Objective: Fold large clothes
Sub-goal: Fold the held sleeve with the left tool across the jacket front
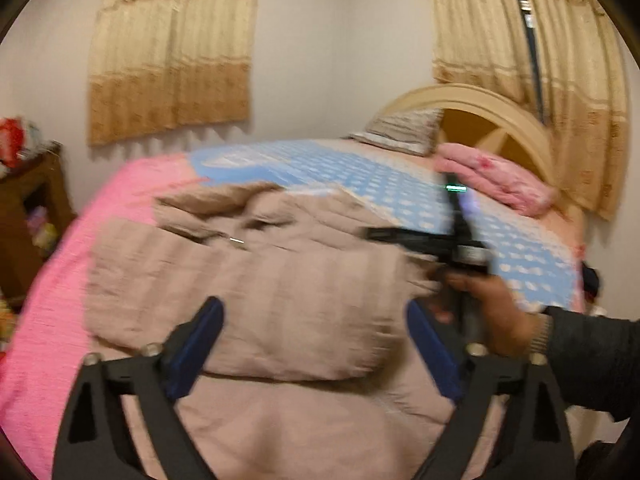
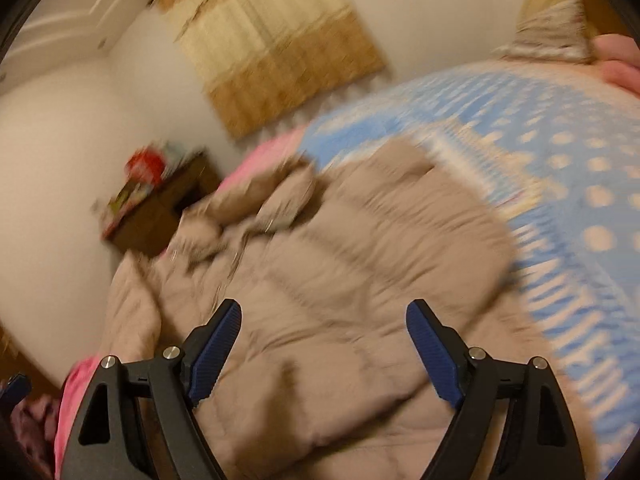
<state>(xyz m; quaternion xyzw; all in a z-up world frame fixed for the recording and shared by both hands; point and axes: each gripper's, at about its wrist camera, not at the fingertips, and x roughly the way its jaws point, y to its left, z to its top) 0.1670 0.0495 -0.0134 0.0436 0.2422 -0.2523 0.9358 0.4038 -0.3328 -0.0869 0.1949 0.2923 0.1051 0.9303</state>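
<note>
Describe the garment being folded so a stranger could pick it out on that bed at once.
Start at the bed with the arched wooden headboard. On its near part, over the pink spread and beside the blue dotted sheet, lies a puffy beige quilted jacket. It is the only beige, padded, stitched-in-bands item; the pink bundle and grey pillow sit by the headboard.

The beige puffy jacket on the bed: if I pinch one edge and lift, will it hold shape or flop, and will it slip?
The beige quilted jacket would probably flop: it lies rumpled in soft folds on the bed. Its puffy padding suggests it is light for its bulk. The shell may be slippery, so a thin pinch could slide out; both grippers, left and right, are open now.
</note>
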